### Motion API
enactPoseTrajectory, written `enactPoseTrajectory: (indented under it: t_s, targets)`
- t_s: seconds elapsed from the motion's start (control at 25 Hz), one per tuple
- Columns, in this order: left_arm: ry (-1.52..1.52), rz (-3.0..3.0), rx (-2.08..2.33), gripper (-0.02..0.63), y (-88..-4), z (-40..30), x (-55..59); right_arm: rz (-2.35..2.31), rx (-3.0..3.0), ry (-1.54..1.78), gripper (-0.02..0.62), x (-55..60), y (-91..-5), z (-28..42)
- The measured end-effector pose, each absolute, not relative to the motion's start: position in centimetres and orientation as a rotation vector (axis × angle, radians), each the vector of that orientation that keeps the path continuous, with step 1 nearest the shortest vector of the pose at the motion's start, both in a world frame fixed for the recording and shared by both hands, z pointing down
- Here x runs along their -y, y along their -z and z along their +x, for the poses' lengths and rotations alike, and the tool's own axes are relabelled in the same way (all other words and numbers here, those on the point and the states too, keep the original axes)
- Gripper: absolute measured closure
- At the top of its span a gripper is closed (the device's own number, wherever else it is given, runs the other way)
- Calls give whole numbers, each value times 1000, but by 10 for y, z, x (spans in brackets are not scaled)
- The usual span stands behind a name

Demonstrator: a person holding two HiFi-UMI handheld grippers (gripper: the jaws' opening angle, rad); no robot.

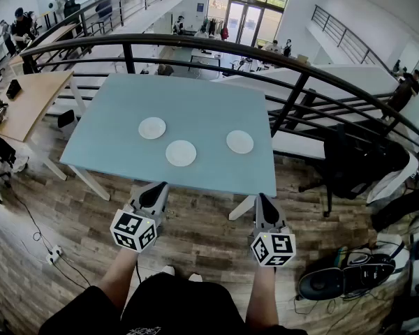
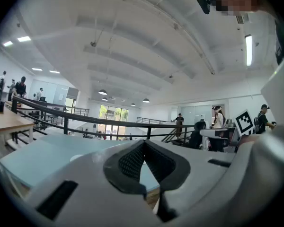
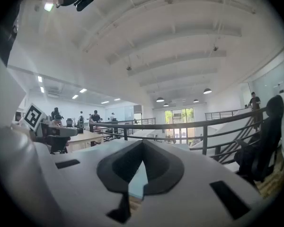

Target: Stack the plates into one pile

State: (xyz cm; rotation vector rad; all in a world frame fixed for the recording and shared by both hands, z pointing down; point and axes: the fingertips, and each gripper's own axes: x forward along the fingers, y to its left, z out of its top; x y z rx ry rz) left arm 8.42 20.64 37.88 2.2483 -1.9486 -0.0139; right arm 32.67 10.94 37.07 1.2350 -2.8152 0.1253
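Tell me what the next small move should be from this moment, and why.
Probably open the right gripper and reach forward toward the right plate, which lies most nearly ahead of it. The three plates, with the middle plate and left plate, lie apart on the table. The right and left gripper hang shut and empty short of its near edge.

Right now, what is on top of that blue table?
Three white plates lie apart on the table: left plate, middle plate, right plate. Nothing sits on them; anything under them is covered.
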Motion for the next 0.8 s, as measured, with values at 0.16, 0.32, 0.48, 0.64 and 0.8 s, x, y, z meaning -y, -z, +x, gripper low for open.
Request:
enactPoseTrajectory:
  t_s: [0.16,0.32,0.48,0.64,0.8]
  targets:
    - [1,2280,2002,598,-363,85,-204,1269,2839,-74,589,-112,-343,332]
    - [-5,2303,2042,598,-349,80,-194,1283,2860,-25,588,-113,-323,331]
    - [9,2306,2072,597,-338,71,-196,1267,2863,-6,588,-119,-319,325]
    - [11,2312,2078,598,-333,70,-204,1270,2862,-11,588,-127,-318,326]
    - [11,2310,2084,597,-329,74,-211,1278,2884,-39,588,-131,-315,333]
